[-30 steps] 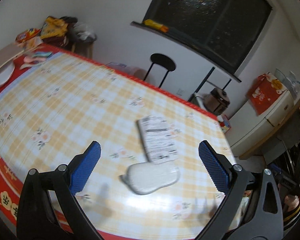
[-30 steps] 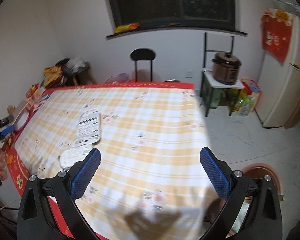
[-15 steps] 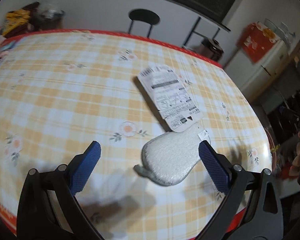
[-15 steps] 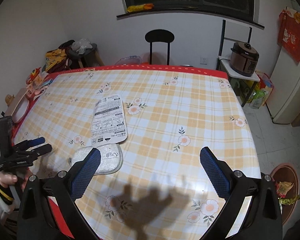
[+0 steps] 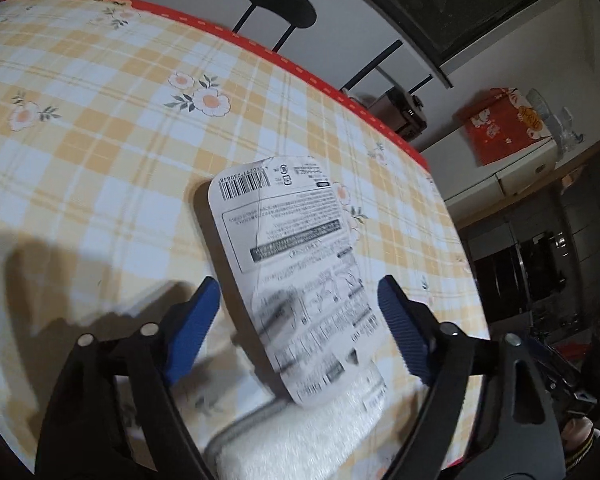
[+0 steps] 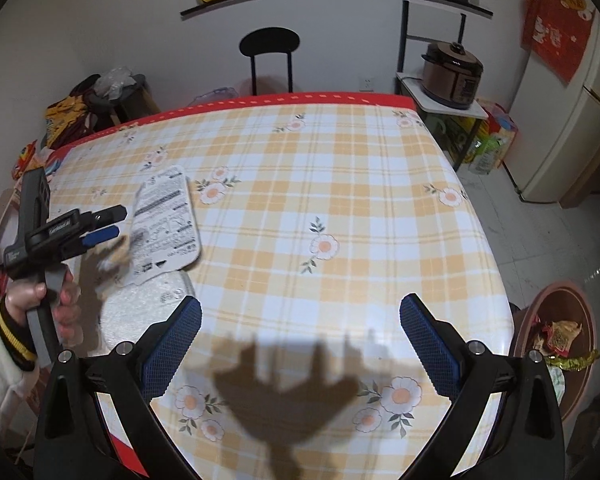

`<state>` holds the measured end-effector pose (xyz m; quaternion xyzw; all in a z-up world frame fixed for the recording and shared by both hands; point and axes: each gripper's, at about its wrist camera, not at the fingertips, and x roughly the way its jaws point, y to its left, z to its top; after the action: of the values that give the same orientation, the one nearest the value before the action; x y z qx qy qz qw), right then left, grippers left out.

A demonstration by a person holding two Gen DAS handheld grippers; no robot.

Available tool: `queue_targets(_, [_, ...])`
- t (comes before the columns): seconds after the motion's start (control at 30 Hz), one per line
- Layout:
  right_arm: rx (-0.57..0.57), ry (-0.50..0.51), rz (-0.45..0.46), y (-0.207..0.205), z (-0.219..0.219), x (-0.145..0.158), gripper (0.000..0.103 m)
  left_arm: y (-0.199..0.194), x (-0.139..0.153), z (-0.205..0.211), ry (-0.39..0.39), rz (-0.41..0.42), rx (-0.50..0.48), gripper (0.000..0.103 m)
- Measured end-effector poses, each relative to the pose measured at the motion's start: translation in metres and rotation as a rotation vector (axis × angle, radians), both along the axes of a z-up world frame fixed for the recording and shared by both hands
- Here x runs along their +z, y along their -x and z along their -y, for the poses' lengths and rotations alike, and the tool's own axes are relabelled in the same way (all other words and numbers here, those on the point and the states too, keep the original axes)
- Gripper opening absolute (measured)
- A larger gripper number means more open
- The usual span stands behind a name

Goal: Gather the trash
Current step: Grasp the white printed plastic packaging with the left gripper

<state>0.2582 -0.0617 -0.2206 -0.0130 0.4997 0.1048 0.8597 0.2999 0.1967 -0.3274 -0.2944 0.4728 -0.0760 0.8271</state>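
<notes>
The left gripper [image 5: 298,326] has its jaws closing around a printed card [image 5: 296,264], the blue pads [image 5: 400,336] not yet pressing it. The card carries a barcode and small print too fine to read; its near end rests on a white pad [image 5: 300,436] below. Both lie on the checked table [image 5: 100,120]. The right gripper [image 6: 300,340] stands wide and empty over the table, the card off to its left [image 6: 166,226]. A bin [image 6: 556,320] holding wrappers sits on the floor to its right.

home kitchen (fridge [image 6: 560,120], rice cooker [image 6: 454,74])
</notes>
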Motion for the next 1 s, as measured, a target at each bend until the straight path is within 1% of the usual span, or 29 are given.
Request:
queue_targets(0.1, [-0.024, 0.002, -0.013, -0.005, 0.008, -0.007, 0.098, -0.009, -0.012, 0.000, -0.006, -0.028, 0.019, 0.075])
queue_targets(0.23, [-0.034, 0.000, -0.026, -0.011, 0.012, -0.016, 0.098, -0.012, -0.018, -0.002, 0.012, -0.008, 0.036, 0.074])
queue_targets(0.3, [-0.034, -0.002, -0.035, -0.013, 0.010, -0.021, 0.098, -0.015, -0.019, 0.000, 0.018, -0.007, 0.032, 0.074])
queue_targets(0.43, [-0.017, -0.010, -0.049, -0.014, 0.002, -0.027, 0.098, -0.019, -0.023, 0.006, 0.071, -0.013, -0.001, 0.074])
queue_targets(0.57, [-0.001, -0.019, -0.066, -0.013, -0.006, -0.034, 0.098, -0.019, -0.024, 0.009, 0.071, -0.003, 0.000, 0.075])
queue_targets(0.6, [0.005, -0.022, -0.074, -0.012, -0.010, -0.037, 0.098, -0.018, -0.023, 0.009, 0.059, -0.005, 0.006, 0.069])
queue_targets(0.63, [0.008, -0.024, -0.079, -0.012, -0.012, -0.039, 0.098, -0.019, -0.026, 0.010, 0.062, -0.024, -0.004, 0.035])
queue_targets(0.67, [0.013, -0.028, -0.086, -0.010, -0.015, -0.042, 0.098, -0.020, -0.033, 0.011, 0.087, -0.064, -0.025, 0.031])
queue_targets(0.7, [0.017, -0.033, -0.091, -0.009, -0.017, -0.043, 0.098, -0.016, -0.033, 0.010, 0.093, -0.056, -0.007, 0.029])
queue_targets(0.77, [0.020, -0.044, -0.101, -0.007, -0.021, -0.046, 0.098, -0.012, -0.029, 0.009, 0.070, -0.047, -0.005, 0.023])
queue_targets(0.8, [0.023, -0.061, -0.112, -0.005, -0.025, -0.048, 0.098, -0.009, -0.026, 0.009, 0.062, -0.034, -0.004, 0.016])
queue_targets(0.83, [0.026, -0.071, -0.119, -0.004, -0.027, -0.050, 0.098, -0.005, -0.020, 0.009, 0.057, -0.017, -0.005, 0.013])
queue_targets(0.9, [0.039, -0.093, -0.143, 0.000, -0.035, -0.055, 0.098, 0.003, -0.010, 0.006, 0.034, 0.011, -0.002, 0.010])
queue_targets(1.0, [0.068, -0.109, -0.173, 0.005, -0.051, -0.064, 0.098, 0.025, 0.015, -0.006, 0.009, 0.076, 0.017, 0.007])
